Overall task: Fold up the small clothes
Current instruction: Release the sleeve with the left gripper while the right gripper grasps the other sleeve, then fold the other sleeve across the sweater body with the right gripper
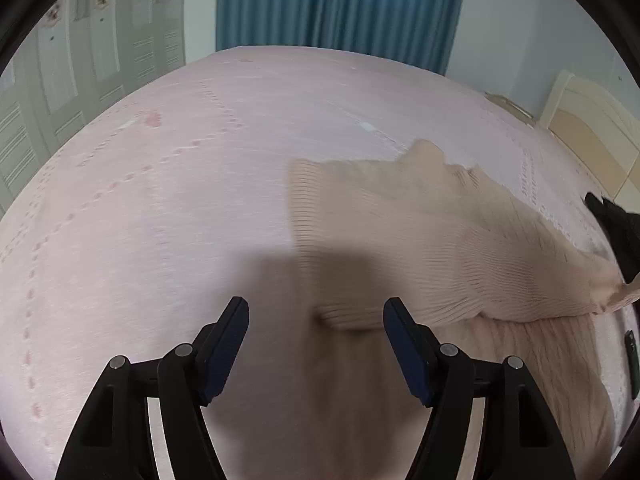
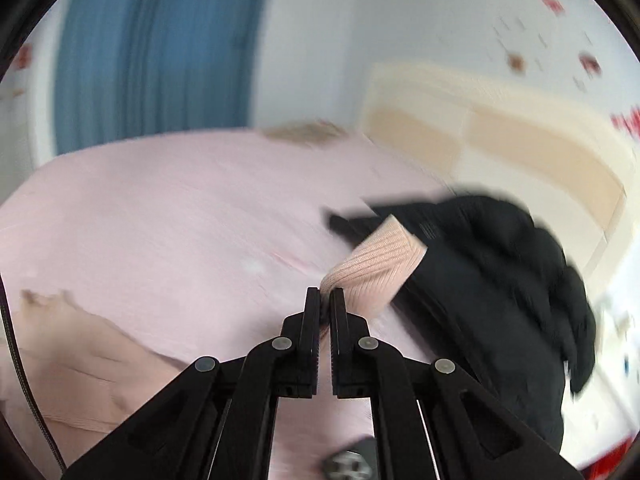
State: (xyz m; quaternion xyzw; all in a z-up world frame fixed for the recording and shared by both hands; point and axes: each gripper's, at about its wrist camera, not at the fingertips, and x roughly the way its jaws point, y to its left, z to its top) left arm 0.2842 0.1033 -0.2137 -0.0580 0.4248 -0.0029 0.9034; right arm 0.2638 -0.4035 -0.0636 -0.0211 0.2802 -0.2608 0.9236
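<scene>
A beige ribbed knit sweater [image 1: 440,248] lies on the pink bedspread [image 1: 160,200], its body stretching right and partly lifted. My left gripper [image 1: 316,316] hovers open above the sweater's near hem, with nothing between its fingers. In the right wrist view my right gripper [image 2: 325,294] is shut on a ribbed cuff of the sweater [image 2: 376,264], held up off the bed. More of the sweater [image 2: 80,360] lies at the lower left there.
A black garment [image 2: 500,288] is heaped on the bed to the right, also seen as a black garment [image 1: 616,232] at the right edge. A cream headboard [image 2: 500,136], blue curtain [image 1: 340,8] and white wardrobe doors [image 1: 80,80] surround the bed. A dark remote [image 1: 632,356] lies near the right edge.
</scene>
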